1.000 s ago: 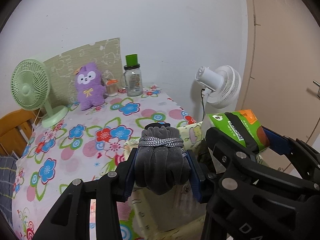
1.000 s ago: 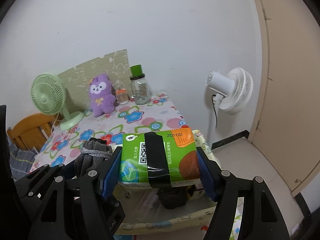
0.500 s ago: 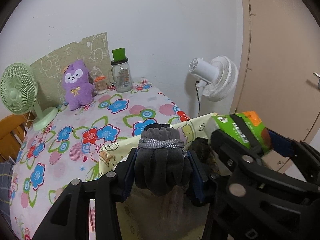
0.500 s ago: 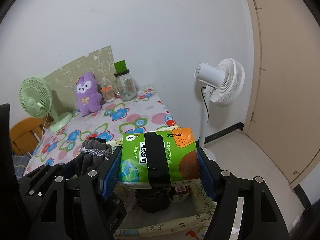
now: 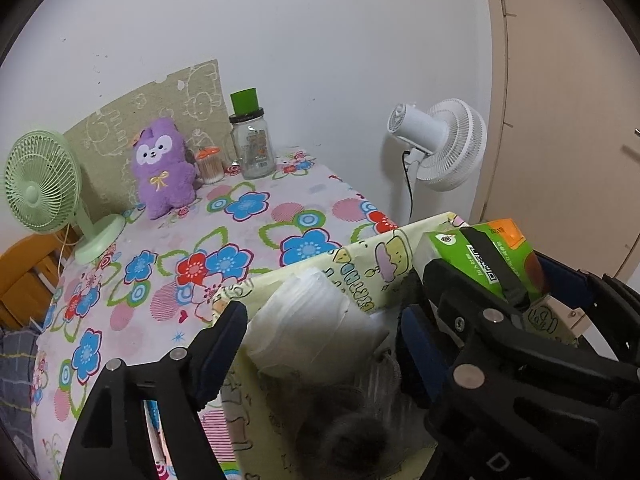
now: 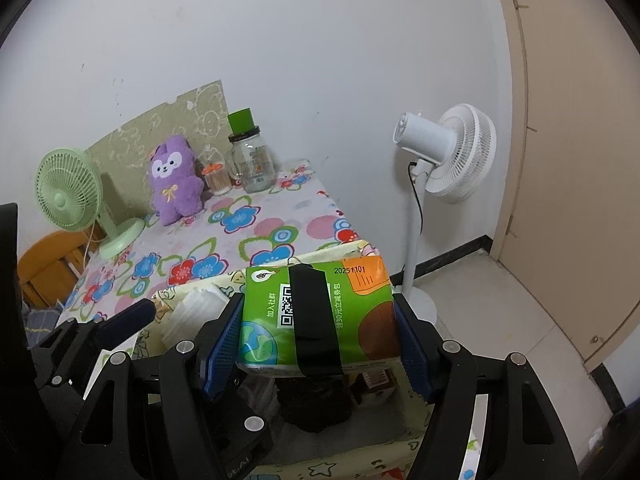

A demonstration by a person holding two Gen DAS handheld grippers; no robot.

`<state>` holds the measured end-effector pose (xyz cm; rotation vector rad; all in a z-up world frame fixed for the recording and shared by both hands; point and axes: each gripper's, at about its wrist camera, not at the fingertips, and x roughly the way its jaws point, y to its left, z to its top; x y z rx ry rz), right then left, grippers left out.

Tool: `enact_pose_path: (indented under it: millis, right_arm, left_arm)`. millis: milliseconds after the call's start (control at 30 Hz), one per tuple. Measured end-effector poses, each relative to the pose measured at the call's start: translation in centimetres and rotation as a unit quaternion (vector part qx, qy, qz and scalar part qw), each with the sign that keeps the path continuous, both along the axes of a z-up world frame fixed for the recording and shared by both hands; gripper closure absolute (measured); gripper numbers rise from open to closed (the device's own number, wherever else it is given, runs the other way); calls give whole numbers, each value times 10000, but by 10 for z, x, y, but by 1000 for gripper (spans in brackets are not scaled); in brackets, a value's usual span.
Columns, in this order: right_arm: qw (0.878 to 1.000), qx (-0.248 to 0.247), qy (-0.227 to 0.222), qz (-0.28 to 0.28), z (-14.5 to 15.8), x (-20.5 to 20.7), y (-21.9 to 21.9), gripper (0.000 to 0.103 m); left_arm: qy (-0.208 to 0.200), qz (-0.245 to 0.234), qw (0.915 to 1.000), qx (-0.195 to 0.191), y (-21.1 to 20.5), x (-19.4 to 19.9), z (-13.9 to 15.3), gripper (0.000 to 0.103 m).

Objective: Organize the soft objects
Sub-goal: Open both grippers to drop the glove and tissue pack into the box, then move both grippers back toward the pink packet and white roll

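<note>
My left gripper point(image 5: 320, 344) is open and empty above the yellow cartoon-print storage bin point(image 5: 360, 268). A grey drawstring pouch point(image 5: 348, 436) lies inside the bin below it, next to a white folded stack point(image 5: 316, 320). My right gripper point(image 6: 320, 332) is shut on a green tissue pack point(image 6: 316, 316) with a black band, held over the same bin point(image 6: 192, 292). The pack also shows in the left wrist view point(image 5: 484, 260). A dark soft bundle point(image 6: 316, 404) lies in the bin under the pack. A purple plush toy point(image 5: 162, 168) sits at the table's back.
The floral-cloth table point(image 5: 160, 264) holds a green desk fan point(image 5: 44, 196), a glass jar with a green lid point(image 5: 252, 140) and a small orange-lid jar point(image 5: 210, 164). A white standing fan point(image 6: 444, 156) and a beige door point(image 6: 580, 160) are to the right.
My left gripper has opened and let go of the grey pouch, which now lies in the bin. The right gripper still holds the tissue pack over the bin.
</note>
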<state>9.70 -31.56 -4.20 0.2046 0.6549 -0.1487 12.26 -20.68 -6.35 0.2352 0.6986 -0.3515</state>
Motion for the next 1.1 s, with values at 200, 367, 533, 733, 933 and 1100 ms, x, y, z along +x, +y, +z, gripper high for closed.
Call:
enact_pose_path:
  millis: [200,367,533,733,933,1100]
  right_arm:
    - [10000,16,69,41,-4,-3,4,29]
    - [9999,-5,120,101,-7,-7,10,27]
    - [9997,-105,102,196,-5,-15,17,15]
    - [9996,-227,-1,188,0,-25,24,11]
    - [9992,-352,-98,148,8,-33,32,10]
    - [9988,-423,-178,154,14,-39,40,9]
  left_arm:
    - [80,-145,9999,26,6,-11,-1,17]
    - [4,-144,9998,123,8,-19,-1,16]
    - [2,-190,9998,75,14,-27,0,13]
    - [-30,-216,9998,-7,20,-36,3,11]
    - [-52,-164,9998,-135,29,-41,8,10]
    - [-154,-72,9997,-182,39,-47,14,6]
